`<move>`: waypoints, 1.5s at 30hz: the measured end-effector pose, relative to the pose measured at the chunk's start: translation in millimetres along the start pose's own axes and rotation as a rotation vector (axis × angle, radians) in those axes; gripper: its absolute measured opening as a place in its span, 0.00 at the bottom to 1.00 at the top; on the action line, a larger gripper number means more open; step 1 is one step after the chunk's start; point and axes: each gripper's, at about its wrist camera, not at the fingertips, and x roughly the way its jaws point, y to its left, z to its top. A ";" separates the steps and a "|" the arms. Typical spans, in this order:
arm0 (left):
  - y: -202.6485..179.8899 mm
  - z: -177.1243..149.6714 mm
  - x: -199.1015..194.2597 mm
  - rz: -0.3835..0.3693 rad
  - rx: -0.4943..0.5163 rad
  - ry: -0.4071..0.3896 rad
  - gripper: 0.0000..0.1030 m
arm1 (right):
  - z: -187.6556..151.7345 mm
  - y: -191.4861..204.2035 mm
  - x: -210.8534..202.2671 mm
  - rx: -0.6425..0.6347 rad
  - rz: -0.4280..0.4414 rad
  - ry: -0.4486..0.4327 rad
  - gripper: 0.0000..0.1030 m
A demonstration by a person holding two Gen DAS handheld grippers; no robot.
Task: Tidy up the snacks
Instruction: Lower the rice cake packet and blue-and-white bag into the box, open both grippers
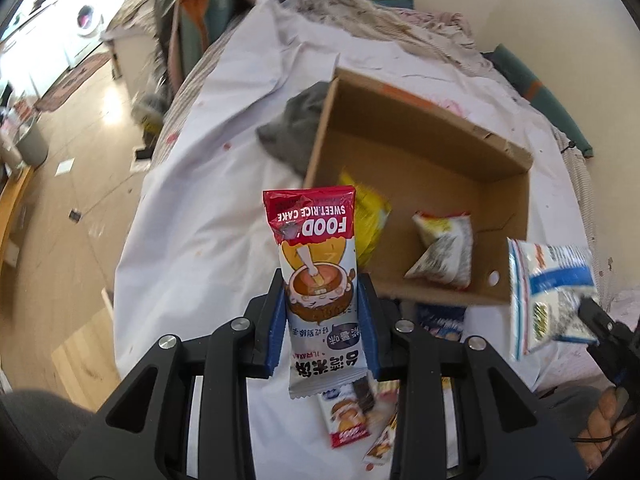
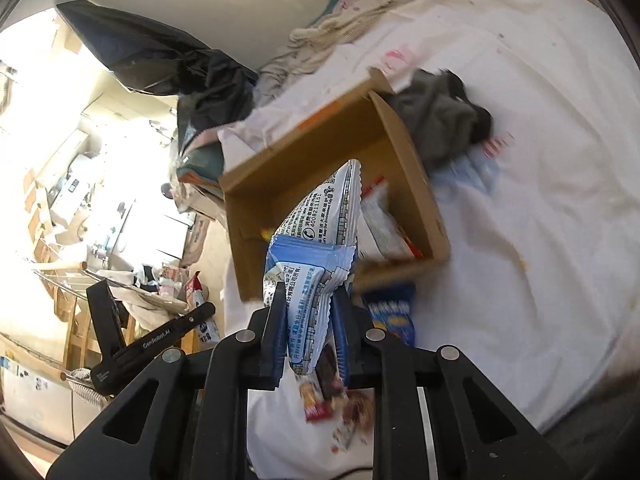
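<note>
My left gripper [image 1: 323, 286] is shut on a red and white sweet rice cake packet [image 1: 316, 264], held upright in front of an open cardboard box [image 1: 420, 148] on the white bed sheet. The box holds a yellow packet [image 1: 370, 216] and a white packet [image 1: 442, 250]. My right gripper [image 2: 310, 300] is shut on a blue and white snack bag [image 2: 316, 248], held just short of the box [image 2: 416, 184]. That bag also shows at the right of the left wrist view [image 1: 552, 296]. Several loose packets [image 1: 352, 416] lie on the sheet below the grippers.
A grey cloth [image 1: 296, 128] lies against the box's far side. Rumpled bedding [image 1: 384, 16] is piled at the head of the bed. A blue packet [image 2: 390, 312] lies in front of the box. The wooden floor [image 1: 80, 184] lies left of the bed.
</note>
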 end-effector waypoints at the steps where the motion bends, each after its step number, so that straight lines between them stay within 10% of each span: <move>1: -4.8 6.4 1.4 0.000 0.013 -0.006 0.28 | 5.0 2.9 5.0 -0.010 0.000 -0.001 0.20; 21: -45.4 41.8 94.8 -0.004 0.153 0.045 0.28 | 29.2 0.1 156.9 -0.110 -0.048 0.186 0.19; 27: -41.9 38.2 109.7 0.015 0.157 0.070 0.28 | 23.0 -12.1 159.4 -0.145 -0.181 0.193 0.19; 36: -40.4 41.1 107.2 -0.003 0.151 0.061 0.28 | 21.4 -33.9 176.1 0.021 0.004 0.310 0.20; 45: -39.0 40.4 108.8 0.003 0.137 0.061 0.28 | 20.8 -37.5 153.1 0.037 0.018 0.295 0.57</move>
